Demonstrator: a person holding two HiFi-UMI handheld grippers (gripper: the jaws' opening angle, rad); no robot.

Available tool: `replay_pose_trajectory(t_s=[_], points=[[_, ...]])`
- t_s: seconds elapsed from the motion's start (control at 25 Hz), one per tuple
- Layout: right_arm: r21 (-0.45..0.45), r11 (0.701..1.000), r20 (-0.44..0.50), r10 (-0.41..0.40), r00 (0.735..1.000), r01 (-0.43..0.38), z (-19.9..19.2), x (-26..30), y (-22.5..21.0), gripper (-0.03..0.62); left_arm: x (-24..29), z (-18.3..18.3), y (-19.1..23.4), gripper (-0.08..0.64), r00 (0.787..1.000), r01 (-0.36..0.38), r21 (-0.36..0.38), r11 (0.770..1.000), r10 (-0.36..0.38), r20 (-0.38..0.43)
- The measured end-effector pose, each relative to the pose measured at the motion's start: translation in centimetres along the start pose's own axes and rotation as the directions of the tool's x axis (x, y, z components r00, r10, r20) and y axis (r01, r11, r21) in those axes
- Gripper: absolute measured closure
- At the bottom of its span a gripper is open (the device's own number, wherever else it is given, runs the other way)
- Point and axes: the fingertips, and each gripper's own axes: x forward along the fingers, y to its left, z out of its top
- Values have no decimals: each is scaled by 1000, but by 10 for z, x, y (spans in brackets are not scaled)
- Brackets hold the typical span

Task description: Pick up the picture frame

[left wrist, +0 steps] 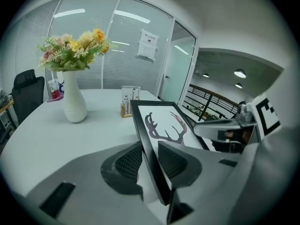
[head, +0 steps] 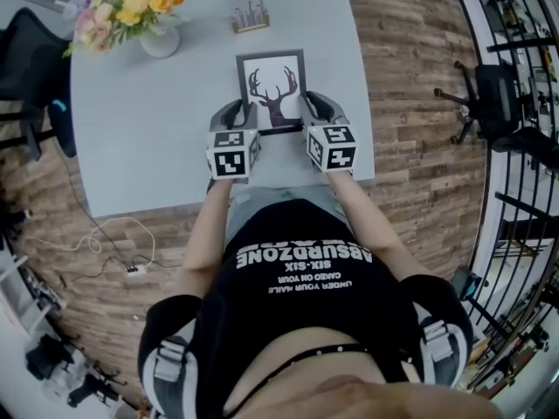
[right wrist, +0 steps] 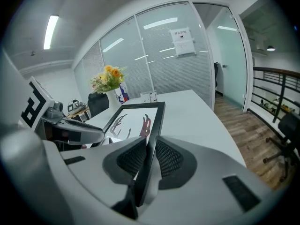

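Note:
The picture frame is black-edged with a dark deer-antler print on white. It sits over the grey table near its front edge, held from both sides. My left gripper is shut on the frame's left edge, the edge pinched between both textured pads. My right gripper is shut on the frame's right edge. In both gripper views the frame tilts up away from the tabletop. The marker cubes hide the frame's near corners in the head view.
A white vase of flowers stands at the table's back left. A small wooden stand with a card sits behind the frame. A black office chair is at the left, another chair at the right by a railing. Cables lie on the wood floor.

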Motion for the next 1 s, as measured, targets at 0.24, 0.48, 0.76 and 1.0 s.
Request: replay_pose_trajectory(t_s=[0.24, 0.48, 0.76, 1.0], points=[[-35, 999, 51, 10, 999, -8, 15, -20, 6, 517, -19, 10, -10, 443, 999, -4, 42, 999, 3, 36], [-33, 999, 95, 32, 995, -29, 31, -37, 14, 517, -36, 20, -14, 443, 997, -16, 45, 999, 13, 74], [-23, 999, 135, 36, 990, -34, 47, -56, 21, 517, -61, 38, -22, 443, 990, -22, 63, 998, 13, 137], [-64, 997, 176, 43, 983, -33, 61, -75, 29, 517, -84, 50, -30, 443, 985, -19, 106, 994, 0, 174]])
